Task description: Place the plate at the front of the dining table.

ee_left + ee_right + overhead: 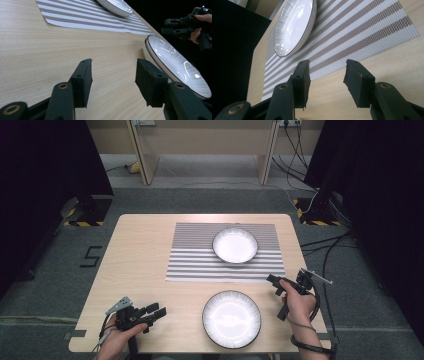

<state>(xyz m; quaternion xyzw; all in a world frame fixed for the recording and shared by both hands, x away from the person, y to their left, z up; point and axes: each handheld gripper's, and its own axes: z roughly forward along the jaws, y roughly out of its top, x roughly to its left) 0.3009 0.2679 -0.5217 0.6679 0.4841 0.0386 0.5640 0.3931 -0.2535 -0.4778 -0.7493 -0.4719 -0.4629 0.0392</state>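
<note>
Wooden table (140, 255) with two plates; both grippers' jaws apart, empty; floor cables overhead.

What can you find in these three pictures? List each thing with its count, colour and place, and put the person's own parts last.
Table: one, light wood, centre of the high view.
Placemat: one, grey and white stripes, far half of the table.
Plates: two, white with a dark rim; far plate on the placemat, near plate on bare wood at the near edge.
Cables: several, black, on the grey floor right of the table.
Number marking: one, black, on the floor left of the table.
Left gripper: one, black, open, near-left of the table.
Right gripper: one, black, open, right of the near plate.
Hands: two, one holding each gripper.
</note>
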